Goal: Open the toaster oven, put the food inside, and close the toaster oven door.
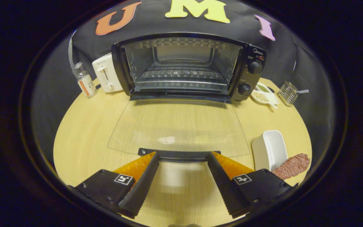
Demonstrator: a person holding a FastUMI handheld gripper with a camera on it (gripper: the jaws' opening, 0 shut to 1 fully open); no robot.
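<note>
One step of three looks done to us: the toaster oven (187,66), at the far edge of the wooden table (83,132), stands with its glass door (178,126) swung fully down, lying flat toward us, and its wire rack (180,74) bare. We hold the gripper (183,156) with fingers spread wide and gripping nothing, their tips just at the door's handle bar (181,154), which spans the gap between them. The food, a reddish-brown meat patty (293,166), lies near the table's right edge just beside a white rectangular dish (271,148), so we judge that loading and closing both remain. Left of the oven stand a white pop-up toaster (106,75) and a small glass bottle (85,80); at its right, a divided dish of seeds (263,93) and a small wire basket (288,93).
</note>
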